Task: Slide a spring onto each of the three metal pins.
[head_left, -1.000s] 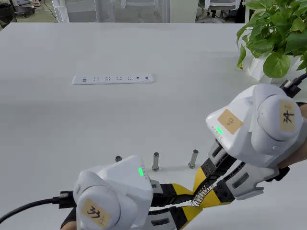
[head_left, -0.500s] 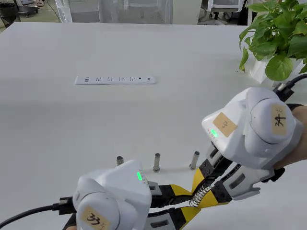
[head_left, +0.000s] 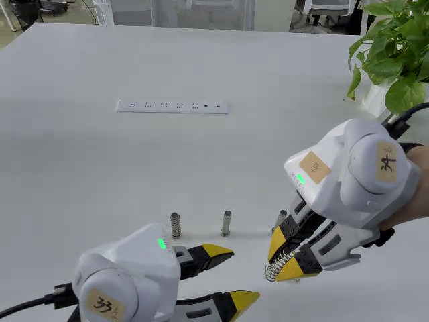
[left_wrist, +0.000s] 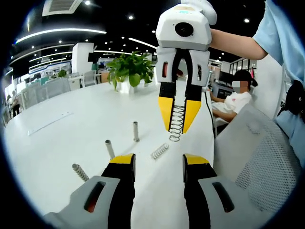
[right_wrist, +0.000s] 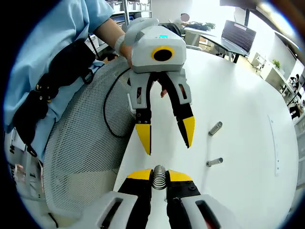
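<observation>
Right gripper (head_left: 276, 267) was clamped on a spring (head_left: 287, 258), long axis held near upright, free end pointed down at the tabletop (head_left: 100, 168) by its near edge | left gripper (head_left: 236, 274) was held spread, empty | leftmost pin (head_left: 175, 225) was seen sprung.

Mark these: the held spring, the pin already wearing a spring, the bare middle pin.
held spring (head_left: 277, 264), head view, middle of the coil
pin wearing a spring (head_left: 175, 225), head view, coils on its shaft
bare middle pin (head_left: 226, 223), head view, mid-shaft
</observation>
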Demonstrator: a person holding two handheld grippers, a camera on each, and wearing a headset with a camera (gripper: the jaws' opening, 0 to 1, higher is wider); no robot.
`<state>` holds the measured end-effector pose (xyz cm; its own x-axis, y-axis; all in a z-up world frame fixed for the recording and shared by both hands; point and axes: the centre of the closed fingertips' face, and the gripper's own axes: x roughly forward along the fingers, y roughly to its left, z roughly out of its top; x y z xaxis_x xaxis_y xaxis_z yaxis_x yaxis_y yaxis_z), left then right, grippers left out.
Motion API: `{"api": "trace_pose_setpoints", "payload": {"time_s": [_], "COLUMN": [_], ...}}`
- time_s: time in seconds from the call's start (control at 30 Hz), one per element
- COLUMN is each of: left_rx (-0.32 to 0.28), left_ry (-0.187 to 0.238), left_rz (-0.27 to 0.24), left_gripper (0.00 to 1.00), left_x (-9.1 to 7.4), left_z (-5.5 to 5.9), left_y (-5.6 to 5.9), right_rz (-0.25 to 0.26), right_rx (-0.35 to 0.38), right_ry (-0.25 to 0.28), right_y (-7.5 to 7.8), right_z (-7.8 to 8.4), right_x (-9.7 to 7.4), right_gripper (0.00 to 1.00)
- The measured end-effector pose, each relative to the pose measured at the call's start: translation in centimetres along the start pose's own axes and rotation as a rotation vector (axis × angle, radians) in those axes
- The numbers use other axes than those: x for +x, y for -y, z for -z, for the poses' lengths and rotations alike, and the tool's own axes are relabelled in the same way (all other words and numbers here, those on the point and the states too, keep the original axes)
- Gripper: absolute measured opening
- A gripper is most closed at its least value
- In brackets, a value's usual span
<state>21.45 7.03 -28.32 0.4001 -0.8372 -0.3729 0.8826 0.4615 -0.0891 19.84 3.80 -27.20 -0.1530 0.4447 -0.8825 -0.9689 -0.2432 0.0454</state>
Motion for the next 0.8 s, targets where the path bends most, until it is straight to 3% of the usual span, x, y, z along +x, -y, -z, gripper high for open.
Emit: {"api": "trace_pose_setpoints", "payload": {"time_s": [0.2, 0.37, 0.67, 0.8], "left_rx": [-0.034, -0.047, -0.071, -0.084], "left_ry": [0.0, -0.012, -0.051, -0.057], "left_rz": [-0.107, -0.161, -0.232, -0.237], "left_gripper": [0.54, 0.67, 0.93, 0.99], "left_x": [-1.6, -2.5, -3.6, -3.7], "left_z": [0.7, 1.2, 2.6, 3.2], "left_y": [-2.3, -3.6, -4.8, -4.9], "right_rz": [-0.002, 0.0, 0.018, 0.022], "right_rx": [-0.014, -0.028, -0.083, -0.096], "right_ry": [-0.019, -0.039, -0.085, -0.107], "right_y": [1.0, 2.0, 4.3, 5.7], "right_z": [0.3, 0.4, 0.1, 0.1], "right_x": [0.1, 0.2, 0.0, -0.1], "right_gripper": [0.07, 0.07, 0.07, 0.07]}}
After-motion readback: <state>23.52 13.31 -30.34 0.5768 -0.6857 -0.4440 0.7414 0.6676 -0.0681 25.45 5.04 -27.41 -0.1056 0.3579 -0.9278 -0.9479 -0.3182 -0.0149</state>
